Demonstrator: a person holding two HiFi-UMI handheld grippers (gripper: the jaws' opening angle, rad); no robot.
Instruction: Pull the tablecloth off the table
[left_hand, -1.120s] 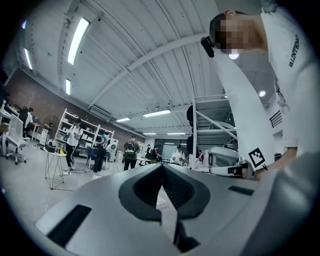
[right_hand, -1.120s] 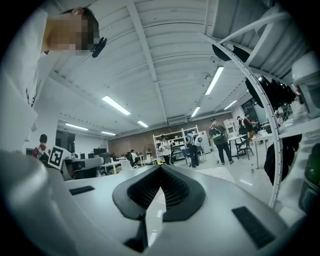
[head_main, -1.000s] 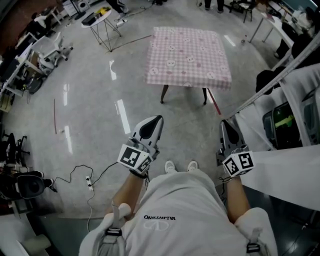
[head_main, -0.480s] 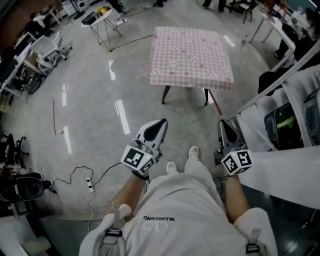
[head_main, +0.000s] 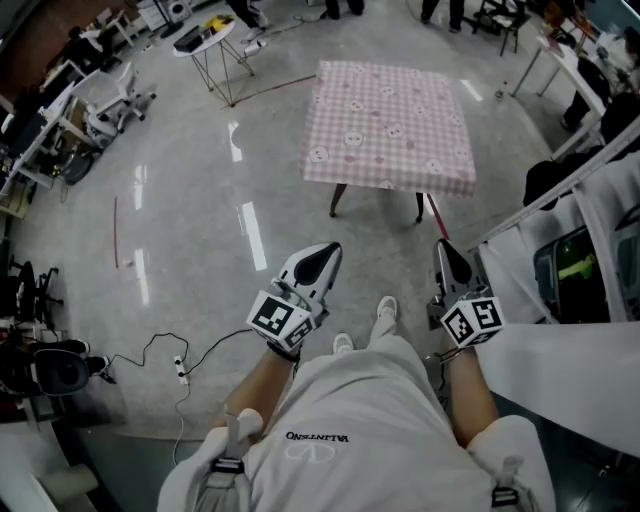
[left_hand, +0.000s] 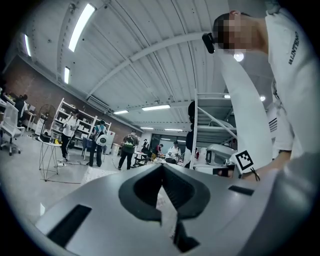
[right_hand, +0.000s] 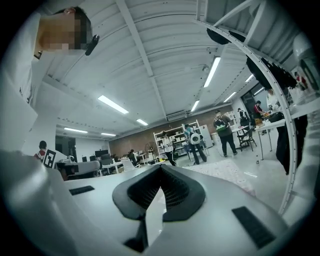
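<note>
Head view gave the layout: pink checked cloth tablecloth (head_main: 390, 125) spread flat on the dark-legged table (head_main: 337, 200), far side, well apart from both grippers. Only the gripper views showed the jaws: left gripper (head_main: 328, 250) & right gripper (head_main: 443, 248) closed tight, nothing between. Both were held by the waist, approx level, pointing twd the table

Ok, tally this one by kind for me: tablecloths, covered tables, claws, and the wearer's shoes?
Pink checked tablecloth: 1
Table under it: 1
Claws: 2, the left claw and the right claw, both shut and empty
White shoes: 2
Total: 6
</note>
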